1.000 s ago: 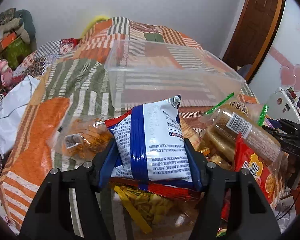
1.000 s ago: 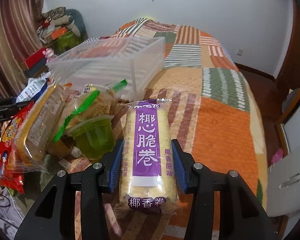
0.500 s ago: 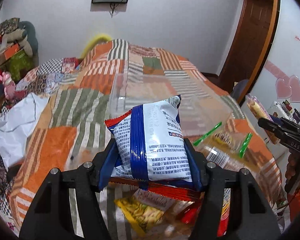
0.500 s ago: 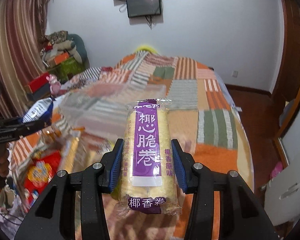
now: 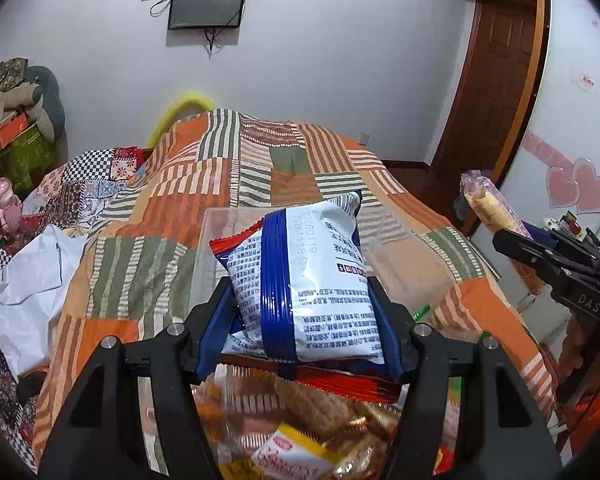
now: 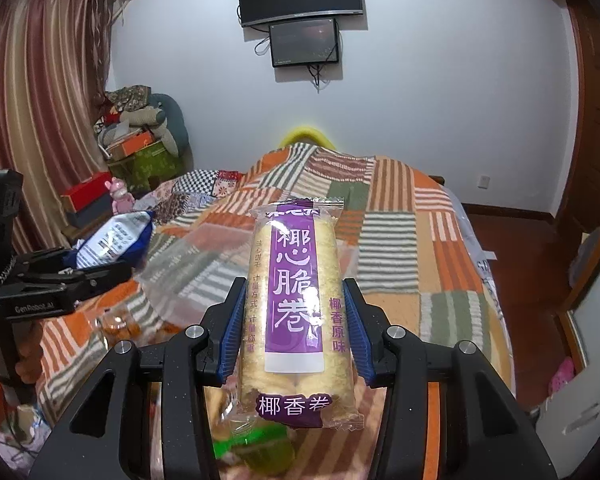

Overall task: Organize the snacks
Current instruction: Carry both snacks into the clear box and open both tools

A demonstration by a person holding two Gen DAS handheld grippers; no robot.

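Note:
My left gripper [image 5: 300, 308] is shut on a white and blue snack bag [image 5: 300, 280] and holds it up above the bed. My right gripper [image 6: 294, 320] is shut on a long purple-labelled pack of coconut rolls [image 6: 296, 312], also lifted. The clear plastic bin [image 5: 404, 268] lies on the quilt beyond the left gripper, mostly hidden by the bag; in the right wrist view the bin [image 6: 204, 264] is blurred. Several loose snack packs [image 5: 300, 432] lie below the left gripper. A green jelly cup [image 6: 268, 452] lies below the right gripper.
A patchwork quilt [image 5: 172, 208] covers the bed. White cloth [image 5: 28, 280] lies at its left. The right gripper with its pack [image 5: 556, 264] shows at the right of the left wrist view; the left gripper [image 6: 60, 276] shows at left of the right wrist view. A wooden door [image 5: 496, 80] stands at right.
Both grippers have risen with their packs; the views now tilt up to the wall and screens. The snack pile and bin have dropped lower in both views.

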